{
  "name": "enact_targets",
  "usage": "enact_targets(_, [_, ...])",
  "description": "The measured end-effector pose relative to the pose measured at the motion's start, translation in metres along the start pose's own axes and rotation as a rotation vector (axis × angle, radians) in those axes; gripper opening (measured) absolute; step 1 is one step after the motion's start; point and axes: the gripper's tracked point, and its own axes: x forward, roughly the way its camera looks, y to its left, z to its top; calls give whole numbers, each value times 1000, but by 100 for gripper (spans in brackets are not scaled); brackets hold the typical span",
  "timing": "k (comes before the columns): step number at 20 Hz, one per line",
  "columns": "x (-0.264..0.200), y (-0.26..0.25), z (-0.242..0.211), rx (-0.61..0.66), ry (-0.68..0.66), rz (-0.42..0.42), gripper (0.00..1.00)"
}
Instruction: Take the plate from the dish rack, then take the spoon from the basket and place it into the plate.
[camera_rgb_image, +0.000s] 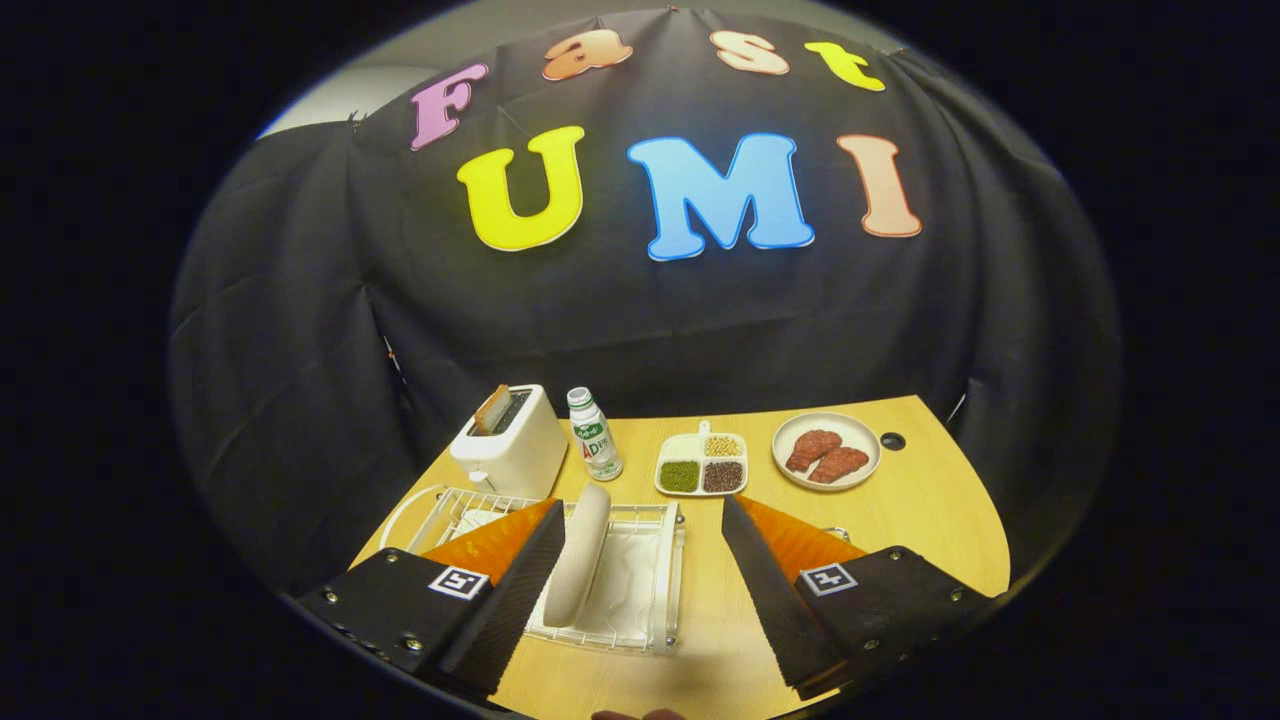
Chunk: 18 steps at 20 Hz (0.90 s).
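While the gripper (643, 545) hangs wide open, the plate (579, 565) stands on edge in the dish rack (655, 580).
Plate sits between the fingers, just beside the left one; neither clearly touches.

You have one tabletop (900, 520) with one dish rack (640, 560) holding one plate (580, 565) on edge. Beyond it you can count one toaster (510, 445) with one slice of bread (492, 408), one bottle (594, 435), one four-part tray (702, 464) of beans, and one dish (826, 450) with two pieces of meat (826, 457). Your two fingers (520, 590) stand spread apart.
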Motion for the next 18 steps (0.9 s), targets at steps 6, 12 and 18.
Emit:
enact_targets(6, [42,20,-33,28,221,30,98])
enact_targets(12, [74,37,-55,30,345,11,98])
enact_targets(18, [106,37,-84,20,505,-90,98])
